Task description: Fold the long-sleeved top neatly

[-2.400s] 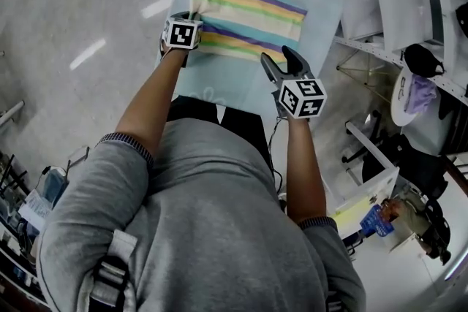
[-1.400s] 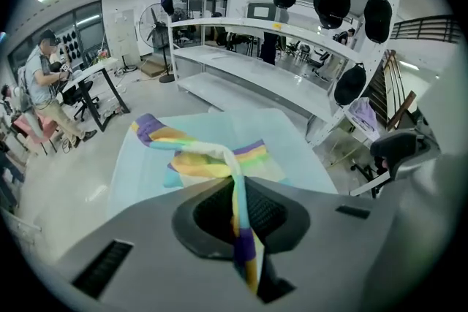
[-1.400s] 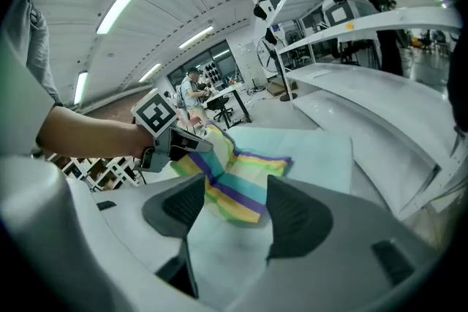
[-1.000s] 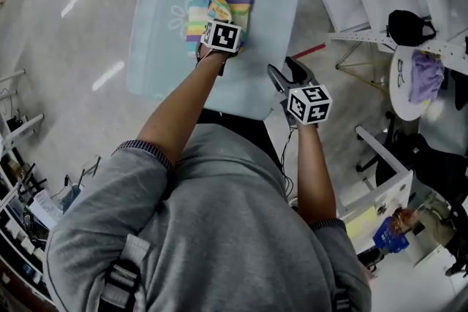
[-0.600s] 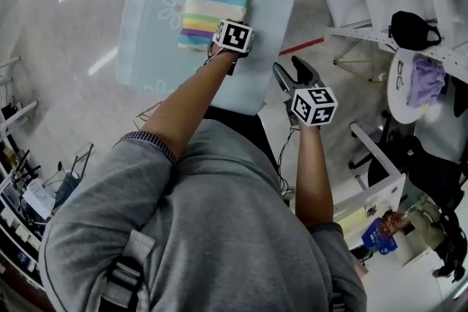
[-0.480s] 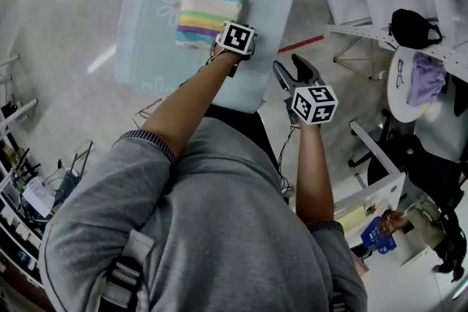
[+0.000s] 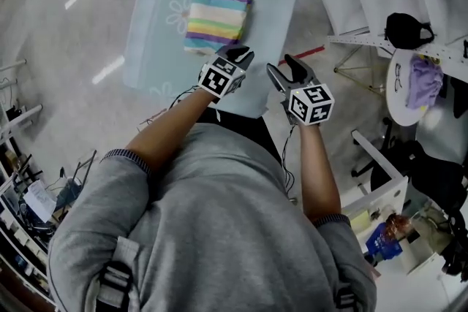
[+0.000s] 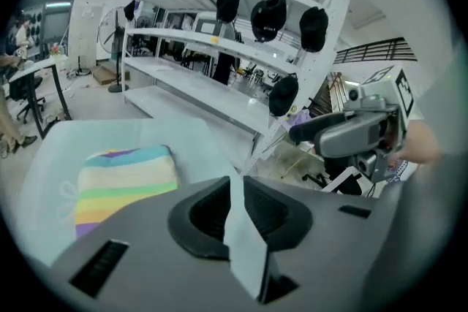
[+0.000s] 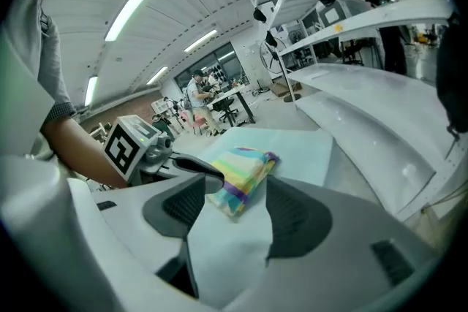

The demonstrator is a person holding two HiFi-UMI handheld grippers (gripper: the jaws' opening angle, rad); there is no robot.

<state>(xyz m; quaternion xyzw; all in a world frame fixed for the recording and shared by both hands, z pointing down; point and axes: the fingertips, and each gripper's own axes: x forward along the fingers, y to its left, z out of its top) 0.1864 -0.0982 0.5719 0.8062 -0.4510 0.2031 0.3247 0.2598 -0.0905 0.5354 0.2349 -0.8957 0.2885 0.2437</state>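
Grey shiny floor (image 7: 66, 18) surrounds the pale blue table (image 7: 150, 55). The long-sleeved top (image 7: 217, 17) lies on it as a compact striped packet, toward the far side. Over the near edge hangs the left claw (image 7: 238, 55); its jaws have just opened a little, with nothing between them. The right claw (image 7: 284, 71) (beside the near corner) stands apart and empty. I judge the risk small: loose upper layers may spring open, or a returning claw may drag a fold crooked.

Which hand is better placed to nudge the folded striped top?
Left, probably: the left gripper, its empty jaws just opening, is nearest the folded striped top; the right gripper sits farther off, past the table edge.
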